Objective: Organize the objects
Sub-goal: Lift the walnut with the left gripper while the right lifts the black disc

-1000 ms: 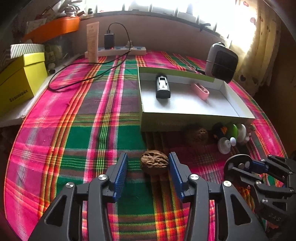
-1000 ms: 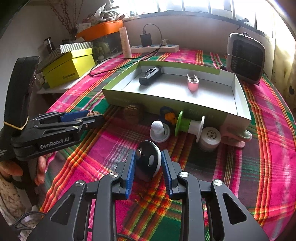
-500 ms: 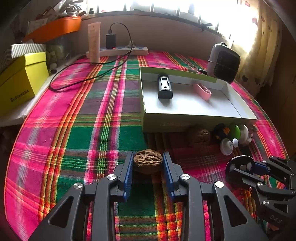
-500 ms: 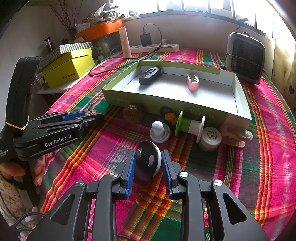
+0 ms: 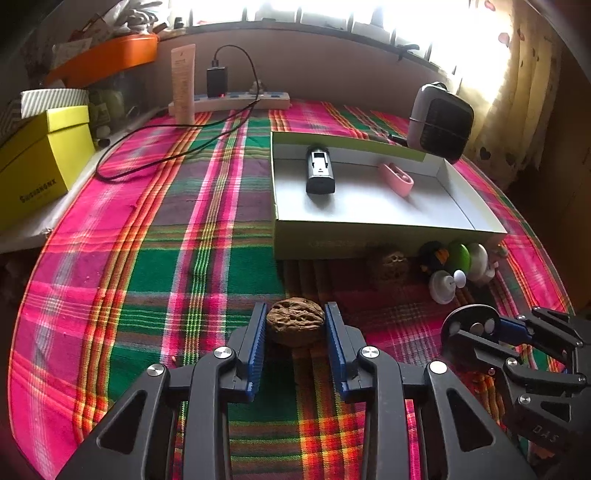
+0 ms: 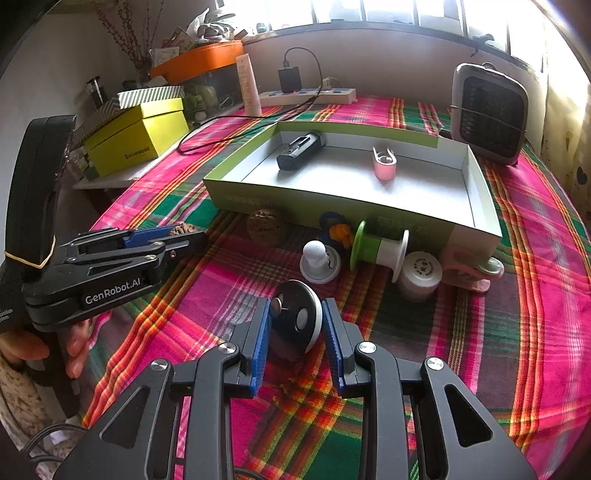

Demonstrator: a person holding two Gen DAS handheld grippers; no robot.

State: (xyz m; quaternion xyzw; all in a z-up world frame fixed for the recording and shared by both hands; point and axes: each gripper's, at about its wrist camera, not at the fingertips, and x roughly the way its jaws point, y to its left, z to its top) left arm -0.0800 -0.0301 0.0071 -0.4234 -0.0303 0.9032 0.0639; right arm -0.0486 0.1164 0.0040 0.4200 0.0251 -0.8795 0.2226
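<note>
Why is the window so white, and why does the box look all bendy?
Left wrist view: sunlight overexposes the window, washing it white. Right wrist view: the fisheye lens curves the box edges; the same window glare fills the top. Both views darken at their corners.

A woven plaid cloth (image 5: 155, 266) is covering the table, looking matt and faintly ribbed; the walnut (image 5: 295, 320) is showing a rough, pitted, dull shell between ribbed blue pads (image 5: 258, 343) on matt black plastic fingers. The cardboard tray (image 6: 476, 192) is looking smooth and matt inside; the black disc (image 6: 295, 319) is gleaming slightly like glossy plastic.
</note>
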